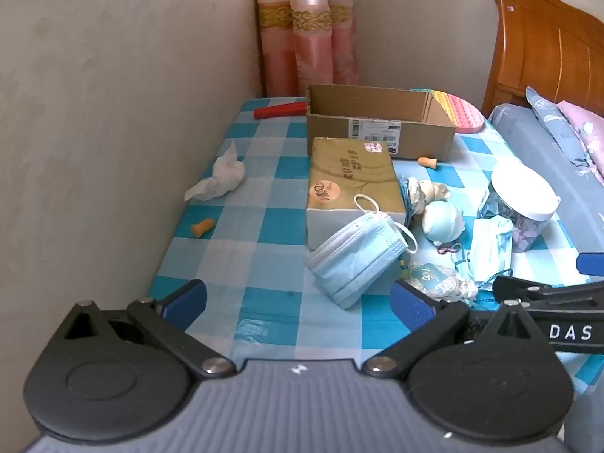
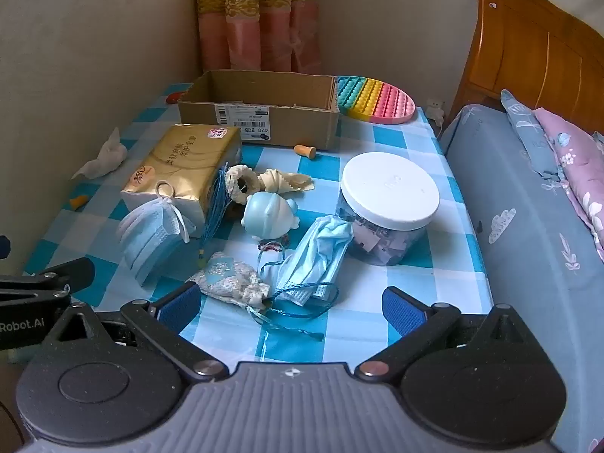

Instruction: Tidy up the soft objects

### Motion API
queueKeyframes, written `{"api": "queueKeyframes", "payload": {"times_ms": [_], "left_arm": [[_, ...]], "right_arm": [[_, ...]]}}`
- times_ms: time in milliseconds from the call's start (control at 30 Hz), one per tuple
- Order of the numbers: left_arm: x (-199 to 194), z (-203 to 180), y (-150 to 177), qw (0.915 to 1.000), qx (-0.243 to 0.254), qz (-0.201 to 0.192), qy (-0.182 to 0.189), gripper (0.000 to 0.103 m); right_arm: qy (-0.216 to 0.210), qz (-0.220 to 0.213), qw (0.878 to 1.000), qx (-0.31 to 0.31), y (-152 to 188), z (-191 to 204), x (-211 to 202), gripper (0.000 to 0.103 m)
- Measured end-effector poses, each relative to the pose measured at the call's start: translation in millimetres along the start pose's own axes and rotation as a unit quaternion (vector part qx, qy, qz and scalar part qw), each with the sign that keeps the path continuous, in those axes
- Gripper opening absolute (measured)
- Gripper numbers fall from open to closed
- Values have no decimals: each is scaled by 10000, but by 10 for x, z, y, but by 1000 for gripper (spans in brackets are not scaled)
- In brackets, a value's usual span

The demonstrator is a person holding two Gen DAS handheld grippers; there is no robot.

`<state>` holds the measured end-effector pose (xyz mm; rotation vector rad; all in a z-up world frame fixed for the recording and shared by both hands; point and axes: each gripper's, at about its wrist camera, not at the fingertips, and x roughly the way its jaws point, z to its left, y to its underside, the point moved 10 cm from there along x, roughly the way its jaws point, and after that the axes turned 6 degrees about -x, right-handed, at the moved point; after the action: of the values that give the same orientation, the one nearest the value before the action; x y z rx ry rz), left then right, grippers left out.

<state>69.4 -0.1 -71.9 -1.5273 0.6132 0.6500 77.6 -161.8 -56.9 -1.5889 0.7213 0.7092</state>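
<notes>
An open cardboard box [image 1: 381, 128] [image 2: 260, 113] stands at the back of the checked table. A stack of blue face masks [image 1: 358, 256] [image 2: 151, 238] leans on a gold tissue pack [image 1: 351, 181] [image 2: 185, 166]. A second mask [image 2: 317, 253], a floral pouch [image 2: 230, 279], a pale blue squishy toy [image 2: 270, 213], cream scrunchies [image 2: 241, 181] and a crumpled tissue [image 1: 222, 173] lie around. My left gripper [image 1: 298, 300] is open and empty, just short of the mask stack. My right gripper [image 2: 290, 305] is open and empty over the pouch's cords.
A white-lidded jar [image 2: 389, 204] stands on the right. A rainbow pop-it mat [image 2: 373, 98] lies behind the box. Orange earplugs [image 1: 202, 227] [image 2: 304, 150] and a red tool [image 1: 279, 110] lie on the cloth. A bed [image 2: 528, 196] borders the right side, a wall the left.
</notes>
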Motion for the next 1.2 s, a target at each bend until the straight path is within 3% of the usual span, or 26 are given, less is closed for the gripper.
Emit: {"api": "queueKeyframes", "payload": {"times_ms": [1200], "left_arm": [[-55, 11, -56, 10000, -5, -51, 17, 103]], "right_arm": [[3, -62, 10000, -1, -17, -2, -43, 103]]}}
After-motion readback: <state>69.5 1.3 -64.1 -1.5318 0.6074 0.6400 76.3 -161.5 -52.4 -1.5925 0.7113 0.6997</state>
